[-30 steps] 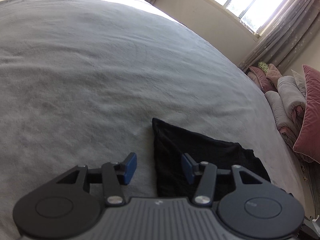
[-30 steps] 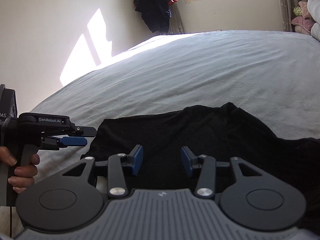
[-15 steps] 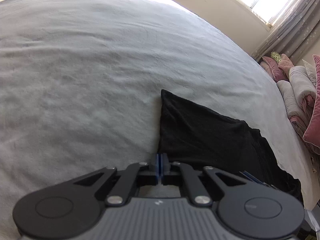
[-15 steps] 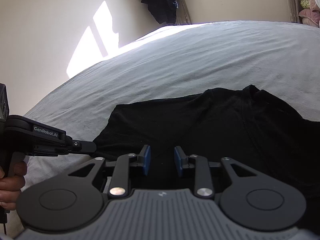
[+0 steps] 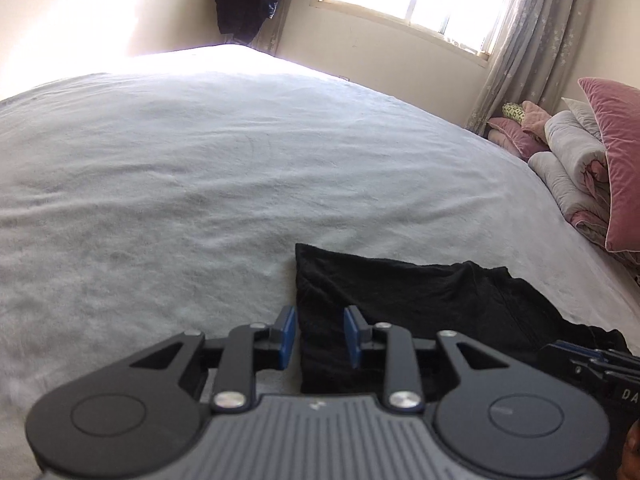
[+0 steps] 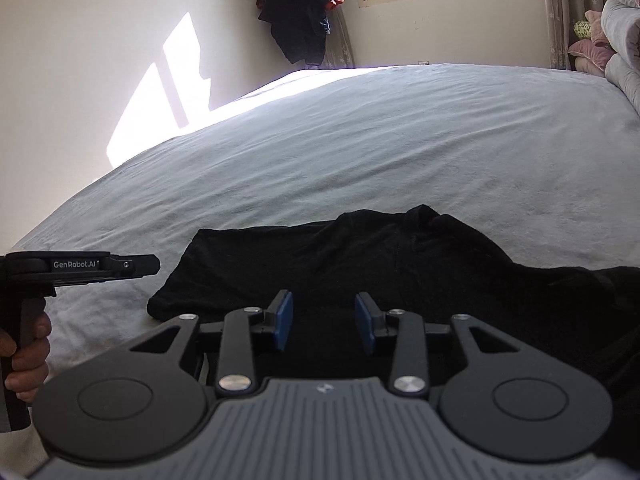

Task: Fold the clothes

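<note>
A black garment (image 5: 420,300) lies flat on the grey bedspread (image 5: 200,180), folded to a straight left edge. My left gripper (image 5: 319,336) hovers over that edge with its jaws opening; the cloth lies below the blue pads and neither pad presses on it. In the right wrist view the garment (image 6: 360,256) spreads wide with a collar bump at its far side. Above its near part my right gripper (image 6: 325,320) has its jaws opening, with nothing pinched. The left gripper (image 6: 132,266) shows from the side, just left of the garment's corner.
Pink pillows and rolled quilts (image 5: 580,160) are stacked along the right side of the bed. Dark clothes (image 6: 304,12) hang in the far corner beside a bright window. A hand (image 6: 24,352) holds the left gripper's handle. The right gripper's body (image 5: 592,360) shows at the lower right.
The left gripper went from open to fully shut at the garment's edge, then parted again, and its view tilted up. The right gripper's jaws narrowed, then widened a little.
</note>
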Available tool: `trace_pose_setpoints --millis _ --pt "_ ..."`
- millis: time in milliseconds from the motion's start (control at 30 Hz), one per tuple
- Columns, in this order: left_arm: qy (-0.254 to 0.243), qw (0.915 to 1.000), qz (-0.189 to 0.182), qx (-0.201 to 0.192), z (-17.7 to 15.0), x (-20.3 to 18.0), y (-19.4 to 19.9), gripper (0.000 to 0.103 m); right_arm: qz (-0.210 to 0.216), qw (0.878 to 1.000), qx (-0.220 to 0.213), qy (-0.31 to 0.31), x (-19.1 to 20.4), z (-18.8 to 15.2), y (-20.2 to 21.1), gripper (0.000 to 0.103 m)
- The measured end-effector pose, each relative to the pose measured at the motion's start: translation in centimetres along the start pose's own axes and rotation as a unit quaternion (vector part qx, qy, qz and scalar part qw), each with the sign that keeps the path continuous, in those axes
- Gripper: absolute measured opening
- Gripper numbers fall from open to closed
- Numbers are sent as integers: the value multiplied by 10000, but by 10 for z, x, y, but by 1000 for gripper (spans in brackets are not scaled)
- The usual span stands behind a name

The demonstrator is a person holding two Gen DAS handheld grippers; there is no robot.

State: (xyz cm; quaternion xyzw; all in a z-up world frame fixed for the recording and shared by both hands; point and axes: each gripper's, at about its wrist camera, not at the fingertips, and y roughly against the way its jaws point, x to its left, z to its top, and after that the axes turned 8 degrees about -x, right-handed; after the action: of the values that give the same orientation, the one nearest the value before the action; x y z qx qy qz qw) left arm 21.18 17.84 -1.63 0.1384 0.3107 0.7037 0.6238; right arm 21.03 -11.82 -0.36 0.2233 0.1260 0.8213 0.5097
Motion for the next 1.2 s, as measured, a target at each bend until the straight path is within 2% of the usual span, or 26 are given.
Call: trace_pose_setpoints --millis 33,133,267,400,500,567,667,800,867,933,1100,1200 --pt "-17 10000 71 11 -1 0 -2 23 -127 9999 -22 7 -9 1 8 39" --pt "-27 9998 189 -35 3 -7 7 26 -532 9985 -110 17 -40 3 34 41" --pt "-247 9995 -26 -184 11 -38 23 30 -942 9944 -311 -356 -93 2 72 43" --pt "-385 9974 -595 -145 12 -90 26 32 -1223 9887 -550 -667 -137 -5 107 43" --pt "-461 9928 -1101 38 5 -138 18 32 -1406 9848 -604 -827 -162 -15 125 43" --pt "-490 9876 -1473 235 -2 -171 9 32 -1386 9831 -552 -1057 -181 -23 130 43" --pt "-482 9769 -2017 517 -14 -217 -8 32 -1051 9789 -657 -1625 -203 -36 133 42" --pt "-437 9655 -2422 850 -23 -265 -33 32 -590 9713 -825 -2151 -221 -51 129 42" --pt "-427 9617 -2541 937 -26 -282 -45 32 -604 9726 -722 -2124 -223 -54 123 36" --pt "-377 9584 -2643 1006 -31 -300 -57 32 -567 9723 -728 -2148 -225 -54 122 11" --pt "-205 9594 -2670 885 -37 -325 -76 29 -652 9624 -1155 -2371 -235 -50 142 7" --pt "-69 9595 -2677 877 -37 -329 -81 15 -819 9534 -1485 -2496 -244 -47 154 7"
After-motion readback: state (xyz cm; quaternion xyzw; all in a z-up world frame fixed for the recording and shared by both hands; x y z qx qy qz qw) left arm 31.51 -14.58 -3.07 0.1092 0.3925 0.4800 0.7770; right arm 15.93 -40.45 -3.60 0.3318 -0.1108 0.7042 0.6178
